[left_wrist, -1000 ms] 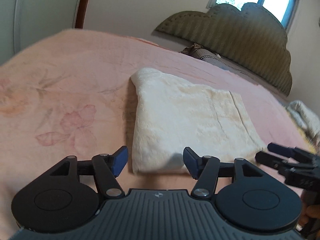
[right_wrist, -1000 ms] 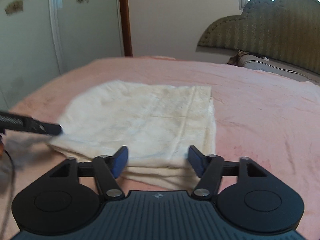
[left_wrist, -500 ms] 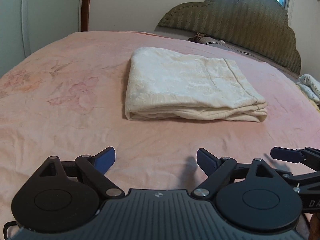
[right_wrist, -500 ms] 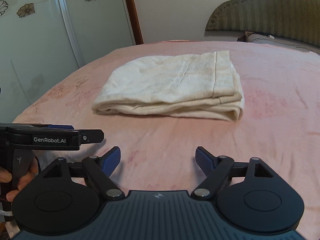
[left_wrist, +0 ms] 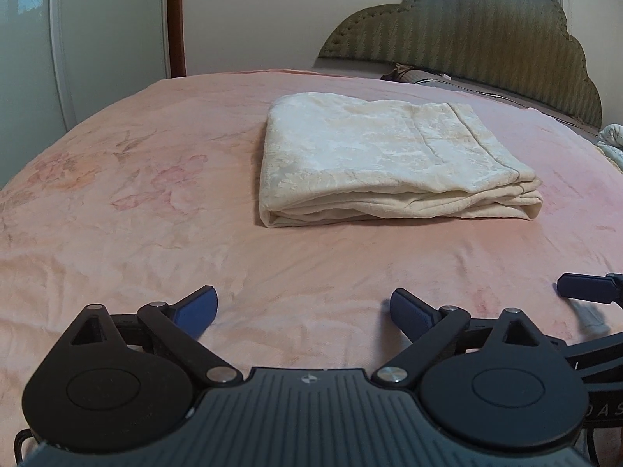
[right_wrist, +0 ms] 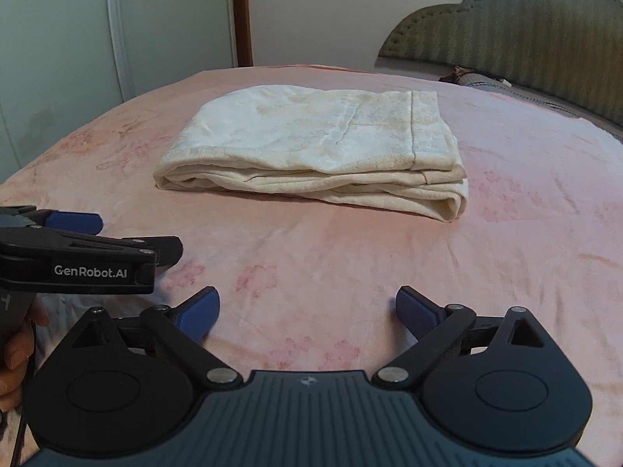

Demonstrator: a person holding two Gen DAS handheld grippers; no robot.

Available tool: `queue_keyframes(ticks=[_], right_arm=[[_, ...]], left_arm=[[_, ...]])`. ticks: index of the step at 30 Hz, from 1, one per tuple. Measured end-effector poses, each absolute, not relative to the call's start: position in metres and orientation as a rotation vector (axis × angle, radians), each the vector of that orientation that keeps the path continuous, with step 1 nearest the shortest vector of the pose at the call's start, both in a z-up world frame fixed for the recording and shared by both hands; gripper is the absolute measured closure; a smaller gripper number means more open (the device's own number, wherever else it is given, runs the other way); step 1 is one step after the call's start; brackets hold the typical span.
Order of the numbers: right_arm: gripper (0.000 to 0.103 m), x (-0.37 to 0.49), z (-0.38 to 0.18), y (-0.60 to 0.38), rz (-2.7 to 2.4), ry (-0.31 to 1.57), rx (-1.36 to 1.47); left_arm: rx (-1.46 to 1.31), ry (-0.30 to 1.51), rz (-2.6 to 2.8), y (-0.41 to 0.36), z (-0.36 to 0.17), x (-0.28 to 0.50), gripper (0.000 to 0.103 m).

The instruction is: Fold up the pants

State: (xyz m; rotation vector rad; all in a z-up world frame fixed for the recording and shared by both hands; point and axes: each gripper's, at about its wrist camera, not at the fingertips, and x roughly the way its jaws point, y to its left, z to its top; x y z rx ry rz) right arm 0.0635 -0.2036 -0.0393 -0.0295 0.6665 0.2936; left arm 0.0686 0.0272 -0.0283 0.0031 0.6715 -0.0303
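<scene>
The cream pants (left_wrist: 381, 159) lie folded into a thick flat rectangle on the pink bedspread (left_wrist: 155, 233), also seen in the right wrist view as cream pants (right_wrist: 319, 144). My left gripper (left_wrist: 303, 311) hovers low over the bedspread, well short of the pants' near edge, its jaws opening wide with nothing between them. My right gripper (right_wrist: 307, 313) sits likewise back from the pants, jaws opening, empty. The two grippers are side by side: the right one's fingertip (left_wrist: 584, 288) shows at the left view's right edge, and the left gripper's body (right_wrist: 78, 257) fills the right view's left side.
An olive padded headboard (left_wrist: 486, 50) with a pillow (left_wrist: 428, 76) stands at the far right. Wardrobe doors (right_wrist: 58, 50) and a brown door frame (right_wrist: 241, 11) rise beyond the bed's far left edge. Another cream cloth (left_wrist: 611, 144) lies at the right. A hand (right_wrist: 15, 362) holds the left gripper.
Both grippers have pulled back from the folded pants, which now lie farther off and untouched. Both pairs of jaws have spread wider.
</scene>
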Motion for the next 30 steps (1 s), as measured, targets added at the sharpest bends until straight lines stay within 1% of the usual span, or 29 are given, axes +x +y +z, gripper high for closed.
queue_keyframes(ticks=[6,12,15,21,26,29,30], right_arm=[[0.004,0.063,-0.04,-0.206,0.276,0.661,-0.018],[0.002,0.065,-0.043,-0.209,0.262,0.651,-0.004],[0.0,0.066,-0.045,-0.21,0.251,0.643,0.001],[0.0,0.065,-0.047,-0.209,0.234,0.637,-0.009],[0.0,0.064,-0.041,-0.215,0.205,0.569,0.022],[0.0,0.078,-0.049,-0.215,0.182,0.657,0.024],[0.0,0.077,-0.049,-0.214,0.179,0.653,0.011]], left_arm=[[0.006,0.668,-0.021,0.027,-0.031,0.067,0.003],[0.017,0.665,-0.013,0.026,-0.033,0.067,0.0],[0.025,0.662,-0.005,0.025,-0.034,0.066,0.0],[0.044,0.655,0.01,0.022,-0.035,0.064,0.0],[0.044,0.655,0.011,0.022,-0.034,0.064,0.0],[0.043,0.657,0.01,0.023,-0.035,0.064,0.0],[0.041,0.658,0.009,0.023,-0.035,0.064,0.0]])
